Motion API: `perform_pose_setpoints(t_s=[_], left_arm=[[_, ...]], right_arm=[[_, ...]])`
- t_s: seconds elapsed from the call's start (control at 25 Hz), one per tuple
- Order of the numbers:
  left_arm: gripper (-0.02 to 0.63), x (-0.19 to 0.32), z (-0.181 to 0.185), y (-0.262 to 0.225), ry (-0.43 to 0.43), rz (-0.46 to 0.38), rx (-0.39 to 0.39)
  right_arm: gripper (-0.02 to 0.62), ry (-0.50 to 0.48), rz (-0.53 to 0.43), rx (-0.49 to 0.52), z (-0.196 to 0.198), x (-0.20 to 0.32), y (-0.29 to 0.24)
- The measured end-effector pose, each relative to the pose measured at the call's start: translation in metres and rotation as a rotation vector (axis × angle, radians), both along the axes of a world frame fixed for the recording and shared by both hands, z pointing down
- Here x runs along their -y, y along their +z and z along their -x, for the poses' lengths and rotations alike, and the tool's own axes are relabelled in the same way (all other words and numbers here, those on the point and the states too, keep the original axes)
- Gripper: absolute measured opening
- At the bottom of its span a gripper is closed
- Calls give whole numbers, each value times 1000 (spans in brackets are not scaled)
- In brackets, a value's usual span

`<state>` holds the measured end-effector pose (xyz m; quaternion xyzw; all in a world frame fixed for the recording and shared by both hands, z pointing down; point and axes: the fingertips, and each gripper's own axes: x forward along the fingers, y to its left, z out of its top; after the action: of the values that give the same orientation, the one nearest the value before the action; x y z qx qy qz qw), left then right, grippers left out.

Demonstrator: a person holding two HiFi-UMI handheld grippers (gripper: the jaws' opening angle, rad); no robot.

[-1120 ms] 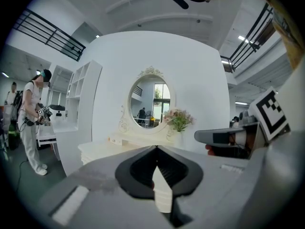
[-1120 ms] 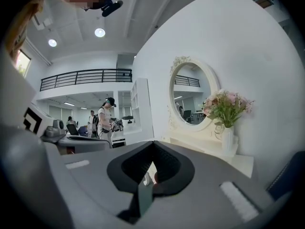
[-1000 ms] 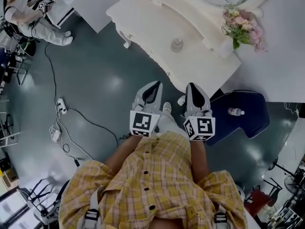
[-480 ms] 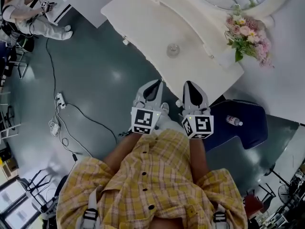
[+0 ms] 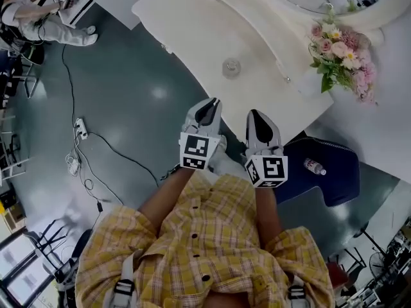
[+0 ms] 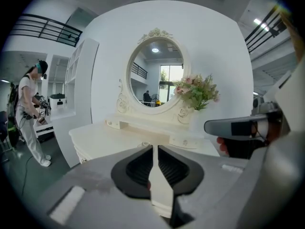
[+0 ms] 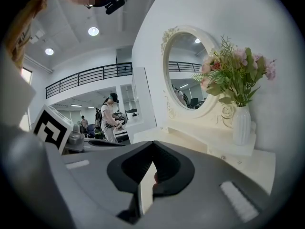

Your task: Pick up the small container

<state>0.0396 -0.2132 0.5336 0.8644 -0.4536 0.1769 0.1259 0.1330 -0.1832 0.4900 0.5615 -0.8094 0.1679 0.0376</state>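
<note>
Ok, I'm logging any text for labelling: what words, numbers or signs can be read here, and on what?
No words or numbers can be read anywhere.
Marker cube on the left gripper: black-and-white square pattern, no letters.
Marker cube on the right gripper: the same.
Bottle on the navy seat: label too small to read.

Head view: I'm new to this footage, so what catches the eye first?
The white dressing table fills the top, with pink flowers at its right end and a small container alone on its top. Below it, the left gripper and right gripper point toward it, both shut.
</note>
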Motion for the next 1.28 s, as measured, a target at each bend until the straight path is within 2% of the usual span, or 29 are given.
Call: perform_pose_setpoints(t_s=[0.48,0.68,1.04,1.28], left_arm=[[153,42,-17,43,-2,66,9],[266,61,-24,63,-1,80,30],[354,92,-36,100,0,107,55],[374,109,-43,124,6,131,79]], right_arm=[[3,2,30,-2,-5,8,19],[3,4,51,-9,-8,9,30],[3,1,82,-25,-10,14,43],[3,-2,96,-49,-10,15,49]])
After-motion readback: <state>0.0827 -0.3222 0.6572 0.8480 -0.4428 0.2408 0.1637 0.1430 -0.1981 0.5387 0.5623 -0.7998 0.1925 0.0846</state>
